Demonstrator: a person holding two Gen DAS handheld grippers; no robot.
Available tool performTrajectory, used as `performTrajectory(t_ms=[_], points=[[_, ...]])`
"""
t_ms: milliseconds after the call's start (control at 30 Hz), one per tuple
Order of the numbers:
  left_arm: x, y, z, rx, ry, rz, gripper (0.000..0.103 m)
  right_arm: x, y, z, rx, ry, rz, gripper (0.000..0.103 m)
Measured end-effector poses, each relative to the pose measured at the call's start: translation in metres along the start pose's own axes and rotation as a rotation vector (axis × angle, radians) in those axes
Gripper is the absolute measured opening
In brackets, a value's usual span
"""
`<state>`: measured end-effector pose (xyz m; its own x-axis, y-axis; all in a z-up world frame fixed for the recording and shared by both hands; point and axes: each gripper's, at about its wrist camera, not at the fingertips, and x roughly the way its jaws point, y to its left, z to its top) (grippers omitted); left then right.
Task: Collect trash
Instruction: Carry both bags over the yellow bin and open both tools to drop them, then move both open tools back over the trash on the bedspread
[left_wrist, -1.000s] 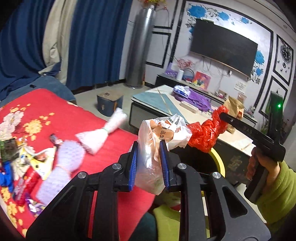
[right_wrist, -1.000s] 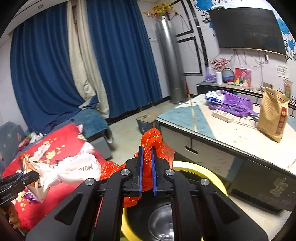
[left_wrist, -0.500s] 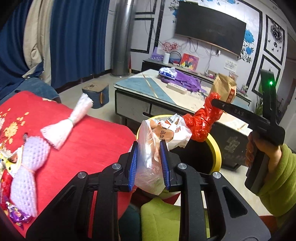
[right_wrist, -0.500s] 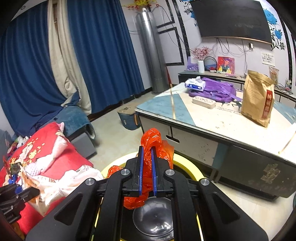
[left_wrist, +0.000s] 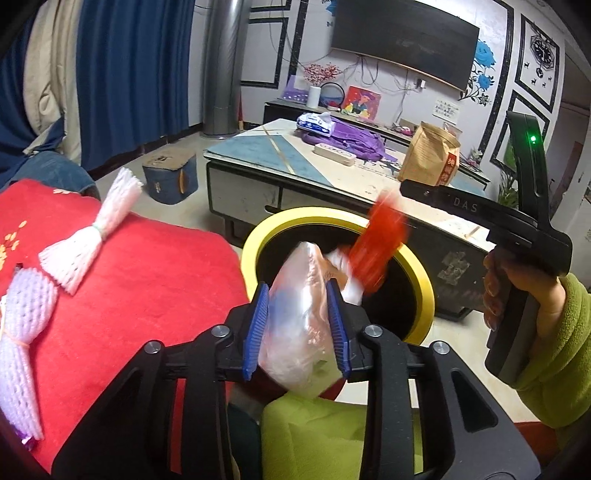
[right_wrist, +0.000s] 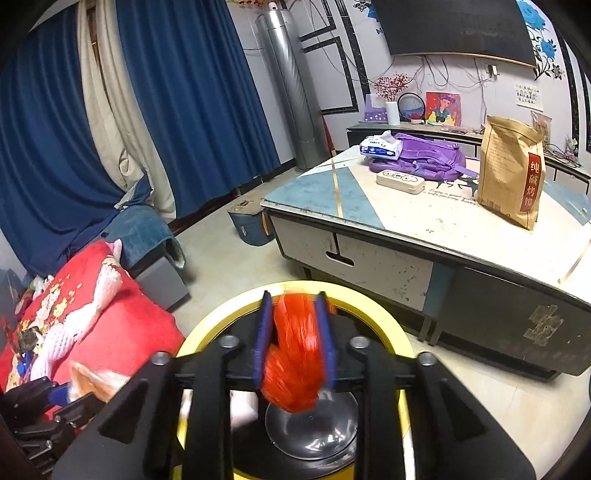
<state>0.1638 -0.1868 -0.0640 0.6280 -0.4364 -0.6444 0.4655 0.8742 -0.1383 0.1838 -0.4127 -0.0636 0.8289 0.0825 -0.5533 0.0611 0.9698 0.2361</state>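
Observation:
A black bin with a yellow rim stands below both grippers. My left gripper has its jaws opening; a clear plastic bag with printed wrappers inside is blurred between the blue pads and slipping down over the bin's near edge. My right gripper is also opening. The red plastic bag is blurred and dropping from between its pads into the bin's mouth. In the left wrist view the right gripper points in from the right, held by a hand in a green sleeve.
Left of the bin lies a red flowered cover with white foam nets and small wrappers. Behind the bin stands a low table bearing a brown paper bag, a purple backpack and tissues. A blue box sits on the floor.
Both grippers have sunk towards the bin and their jaws have spread. The red bag has come loose from the right pads and is falling; the clear bag is sliding down between the left pads.

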Motion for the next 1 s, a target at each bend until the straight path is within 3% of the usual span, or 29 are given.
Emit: performTrajectory(t_ms=[100,200,267,433,533,1000], points=[[0.003,-0.002,0.003,-0.001,-0.001,-0.013,0.028,-0.003,-0.001,0.001,0.009,-0.008,-0.006,0.036],[0.001,0.000,0.003,-0.016,-0.011,-0.020,0.050,-0.005,0.000,0.003,0.016,-0.016,-0.004,0.042],[-0.001,0.003,0.003,-0.031,-0.017,-0.017,0.053,-0.006,0.001,0.003,0.016,-0.020,0.003,0.045],[-0.013,0.012,0.004,-0.072,-0.051,0.005,0.084,-0.008,0.012,0.002,0.008,-0.016,0.030,0.049],[-0.023,0.018,0.005,-0.090,-0.081,0.024,0.092,-0.012,0.020,0.002,-0.002,-0.018,0.049,0.053],[-0.073,0.053,0.007,-0.156,-0.213,0.173,0.092,-0.035,0.072,-0.005,-0.074,-0.061,0.159,0.070]])
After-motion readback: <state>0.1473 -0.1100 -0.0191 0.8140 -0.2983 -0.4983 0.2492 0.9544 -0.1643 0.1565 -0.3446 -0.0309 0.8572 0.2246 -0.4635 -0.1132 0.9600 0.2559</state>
